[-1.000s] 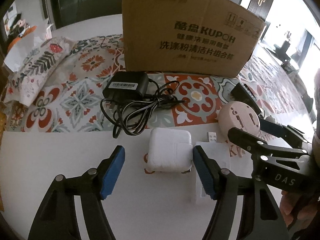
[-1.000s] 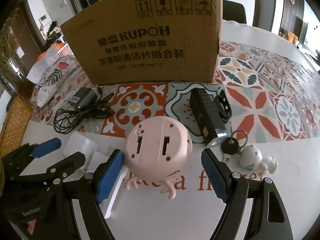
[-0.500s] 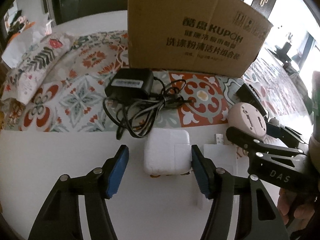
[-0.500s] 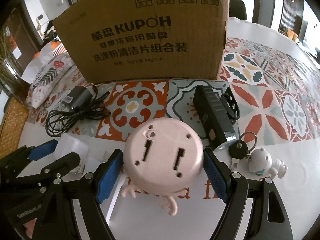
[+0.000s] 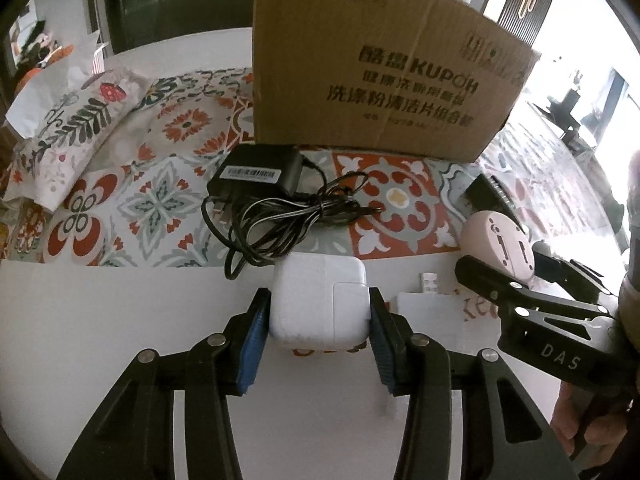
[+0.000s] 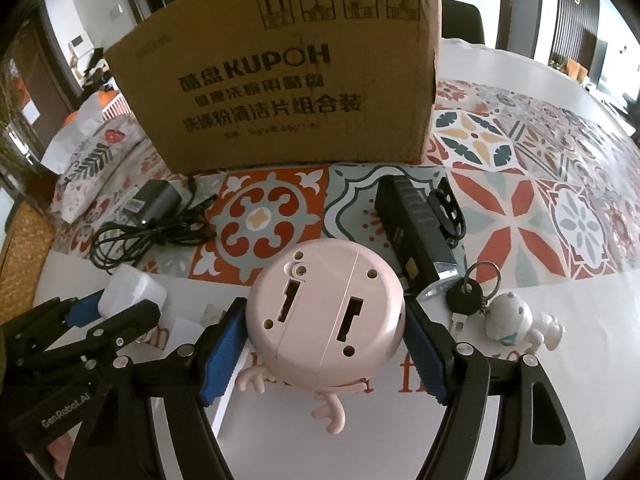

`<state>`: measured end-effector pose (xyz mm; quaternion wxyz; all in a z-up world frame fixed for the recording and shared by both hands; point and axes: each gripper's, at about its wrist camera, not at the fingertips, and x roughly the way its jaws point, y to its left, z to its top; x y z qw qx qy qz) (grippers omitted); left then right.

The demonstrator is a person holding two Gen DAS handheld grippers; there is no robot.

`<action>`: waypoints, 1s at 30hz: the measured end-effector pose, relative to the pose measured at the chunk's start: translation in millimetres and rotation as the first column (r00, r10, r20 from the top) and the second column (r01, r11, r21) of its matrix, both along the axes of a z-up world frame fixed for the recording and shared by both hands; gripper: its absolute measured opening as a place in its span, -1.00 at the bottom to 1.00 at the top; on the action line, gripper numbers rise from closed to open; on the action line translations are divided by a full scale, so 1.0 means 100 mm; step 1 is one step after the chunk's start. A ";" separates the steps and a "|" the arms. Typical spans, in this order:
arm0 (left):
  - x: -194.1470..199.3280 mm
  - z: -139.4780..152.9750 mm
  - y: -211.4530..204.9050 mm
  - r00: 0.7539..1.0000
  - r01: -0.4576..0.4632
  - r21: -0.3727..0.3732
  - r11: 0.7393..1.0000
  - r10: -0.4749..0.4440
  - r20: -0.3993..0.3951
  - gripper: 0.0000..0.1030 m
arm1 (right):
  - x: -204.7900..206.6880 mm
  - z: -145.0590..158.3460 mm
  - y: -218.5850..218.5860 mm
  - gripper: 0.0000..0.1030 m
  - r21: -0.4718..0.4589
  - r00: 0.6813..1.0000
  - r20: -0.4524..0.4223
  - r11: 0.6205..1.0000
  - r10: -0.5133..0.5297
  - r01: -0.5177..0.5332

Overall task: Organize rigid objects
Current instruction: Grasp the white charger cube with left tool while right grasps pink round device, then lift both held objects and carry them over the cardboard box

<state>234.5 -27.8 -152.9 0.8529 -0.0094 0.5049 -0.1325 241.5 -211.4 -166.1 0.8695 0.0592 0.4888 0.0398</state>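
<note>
My left gripper point(image 5: 318, 340) is shut on a white square charger point(image 5: 320, 304), its blue pads against both sides; the charger point(image 6: 130, 294) also shows in the right wrist view. My right gripper point(image 6: 324, 354) is shut on a pink round toy point(image 6: 324, 308) with small arms and antlers, seen from its underside; the toy point(image 5: 500, 244) shows at the right of the left wrist view. A large cardboard box point(image 6: 288, 76) stands behind on the patterned mat; it also shows in the left wrist view point(image 5: 380, 68).
A black adapter with tangled cable point(image 5: 264, 188) lies in front of the box. A black flashlight point(image 6: 420, 224), a key with white figurine keychain point(image 6: 508, 316) and a white flat box point(image 5: 428, 316) lie nearby. A floral pouch point(image 5: 68, 128) lies far left.
Both grippers closed: the left one onto the white charger, the right one onto the pink toy. Both moved forward toward the cardboard box.
</note>
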 end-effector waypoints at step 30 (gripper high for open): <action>-0.35 1.17 -0.02 0.957 0.009 -0.033 0.999 0.001 0.290 -0.11 | -0.46 1.14 0.02 0.46 -0.012 0.963 0.270 1.000 0.000 0.003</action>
